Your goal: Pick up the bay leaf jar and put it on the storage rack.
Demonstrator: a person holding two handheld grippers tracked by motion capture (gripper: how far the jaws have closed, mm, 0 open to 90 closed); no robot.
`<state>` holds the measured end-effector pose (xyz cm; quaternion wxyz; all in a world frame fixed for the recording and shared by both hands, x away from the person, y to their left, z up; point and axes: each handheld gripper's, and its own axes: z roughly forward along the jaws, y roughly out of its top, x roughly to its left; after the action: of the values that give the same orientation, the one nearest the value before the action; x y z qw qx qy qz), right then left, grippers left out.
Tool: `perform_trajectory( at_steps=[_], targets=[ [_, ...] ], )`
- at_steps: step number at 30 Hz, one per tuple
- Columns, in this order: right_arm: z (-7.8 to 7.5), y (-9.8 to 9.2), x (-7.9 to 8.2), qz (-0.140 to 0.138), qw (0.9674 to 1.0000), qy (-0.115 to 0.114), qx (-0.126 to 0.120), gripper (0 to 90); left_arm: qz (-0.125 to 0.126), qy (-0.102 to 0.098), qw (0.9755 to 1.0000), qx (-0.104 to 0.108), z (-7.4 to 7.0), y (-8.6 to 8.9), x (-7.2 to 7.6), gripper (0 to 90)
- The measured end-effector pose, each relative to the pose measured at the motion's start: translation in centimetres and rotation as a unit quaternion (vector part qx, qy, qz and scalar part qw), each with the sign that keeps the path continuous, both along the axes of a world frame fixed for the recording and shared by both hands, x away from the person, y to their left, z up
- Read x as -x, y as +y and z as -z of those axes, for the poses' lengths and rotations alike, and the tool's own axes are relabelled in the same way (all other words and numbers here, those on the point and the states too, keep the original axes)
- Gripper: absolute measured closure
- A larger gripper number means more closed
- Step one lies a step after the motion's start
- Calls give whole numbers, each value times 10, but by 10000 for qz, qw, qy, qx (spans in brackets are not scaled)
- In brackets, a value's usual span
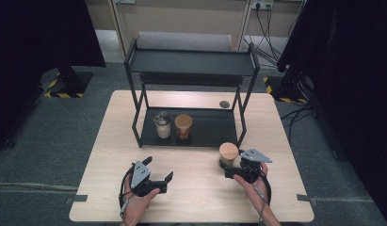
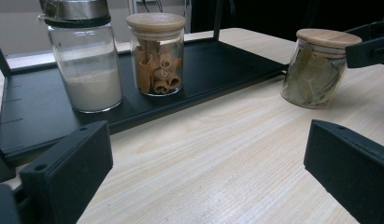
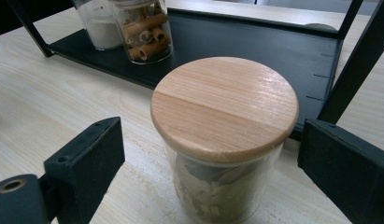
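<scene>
My right hand-held gripper (image 1: pixel 232 170) sits at the bay-leaf jar (image 3: pixel 222 140), jaws spread wide on either side of it, clear gaps between the pads and the glass, so I am gripping nothing. The jar stands upright on the table (image 1: pixel 196 188), just in front of the front right post of the black rack (image 1: pixel 191 63), which stands close behind it. My left hand-held gripper (image 1: pixel 159 175) is also wide open and empty, over bare table well apart from the jar. On the rack's lower tray (image 1: pixel 214 127) a cinnamon-stick jar (image 2: pixel 156 53) with a wooden lid stands just beside a metal-capped shaker of white powder (image 2: pixel 84 56), possibly touching. The shaker's top is cut off in the left gripper view, and the bay-leaf jar's base is cut off in the right gripper view
</scene>
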<state>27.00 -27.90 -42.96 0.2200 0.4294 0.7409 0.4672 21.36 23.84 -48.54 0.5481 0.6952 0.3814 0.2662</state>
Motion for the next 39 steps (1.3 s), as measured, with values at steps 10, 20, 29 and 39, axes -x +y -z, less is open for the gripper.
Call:
perform_trajectory(
  at_steps=[10, 20, 29, 39],
  targets=[
    [0, 4, -7, -5, 10000, 10, 63, 87, 5, -2, 10000, -9, 0, 0, 0, 9],
    [1, 8, -14, -45, 9999, 26, 158, 127, 8, -5, 10000, -12, 0, 0, 0, 9],
    [4, 9, -16, -74, 9996, -6, 259, 202, 11, -2, 10000, 8, 0, 0, 0, 9],
    [5, 9, -18, -107, 9993, -66, 366, 257, 18, 7, 10000, -6, 0, 0, 0, 9]
  ],
)
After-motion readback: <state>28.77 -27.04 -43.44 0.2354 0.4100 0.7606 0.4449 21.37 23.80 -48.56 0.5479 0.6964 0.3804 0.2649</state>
